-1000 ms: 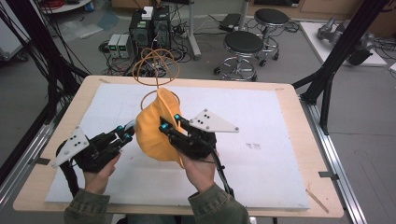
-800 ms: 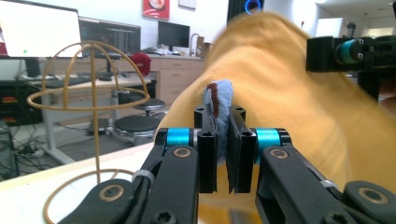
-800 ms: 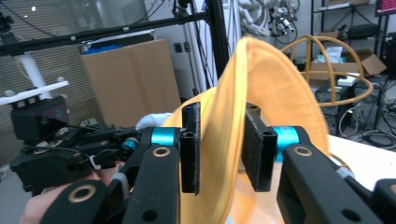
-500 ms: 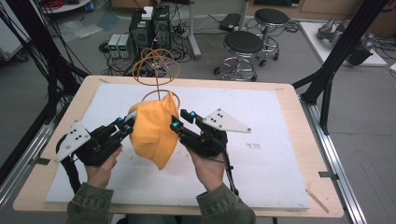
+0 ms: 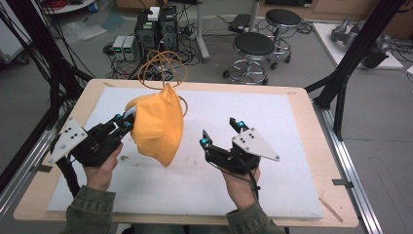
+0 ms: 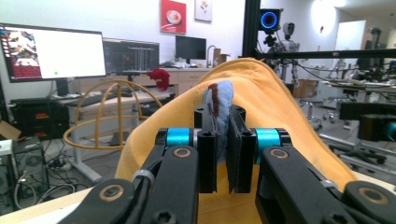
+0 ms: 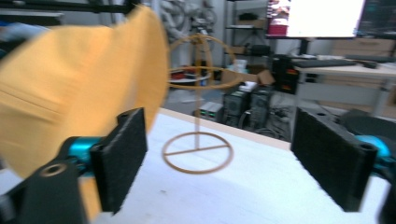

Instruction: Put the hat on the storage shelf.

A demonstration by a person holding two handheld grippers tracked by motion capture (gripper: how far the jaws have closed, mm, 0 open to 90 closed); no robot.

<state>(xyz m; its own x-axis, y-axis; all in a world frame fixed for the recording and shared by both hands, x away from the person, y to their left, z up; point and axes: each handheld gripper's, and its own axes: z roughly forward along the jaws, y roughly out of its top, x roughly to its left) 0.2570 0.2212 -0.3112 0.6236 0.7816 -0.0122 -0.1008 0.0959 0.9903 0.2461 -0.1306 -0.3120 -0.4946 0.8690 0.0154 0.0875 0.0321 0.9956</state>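
Yellow hat (image 5: 156, 124) edge pinched by left tool (image 5: 124, 122); right tool (image 5: 221, 134) open, apart.

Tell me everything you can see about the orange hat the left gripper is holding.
The orange hat looks like soft, floppy cloth, mustard-orange, with a stitched brim edge and a pale blue lining showing where it is pinched. The left gripper clamps its edge between shut jaws and holds it lifted above the white table mat, hanging limp with folds, its lower end drooping toward the mat. It hangs just in front of the wire hat stand. The right gripper is open and apart from it.
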